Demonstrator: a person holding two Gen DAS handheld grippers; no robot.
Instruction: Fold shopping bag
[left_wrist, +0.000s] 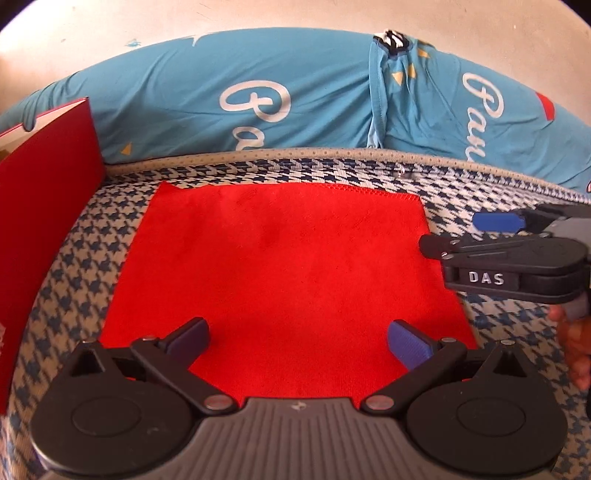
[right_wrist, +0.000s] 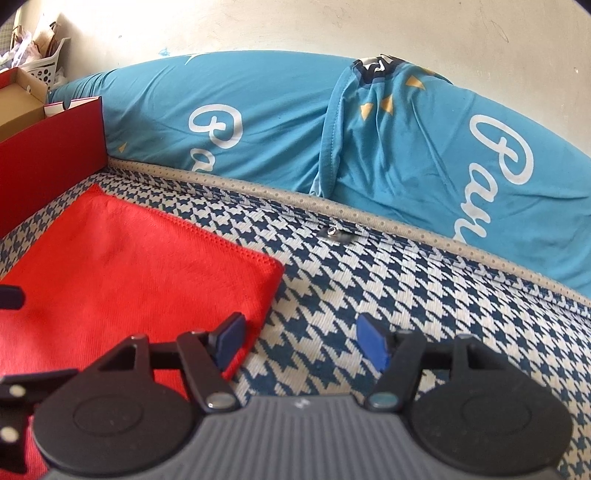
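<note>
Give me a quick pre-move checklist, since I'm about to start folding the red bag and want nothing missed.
1. Red bag lying flat on the houndstooth surface: ok.
2. Left tool open, over the bag's near edge: ok.
3. Right tool open, at the bag's right edge: ok.
4. Either tool gripping fabric: not ok, neither does yet.
5. Red box apart from the bag: ok.
6. Bag handles located: cannot tell.

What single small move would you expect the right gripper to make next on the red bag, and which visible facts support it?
Probably the right gripper should lower and close on the right edge of the red bag. Its jaws are open and empty, straddling that edge, and the bag lies flat on the houndstooth surface. The left gripper is open too.
</note>
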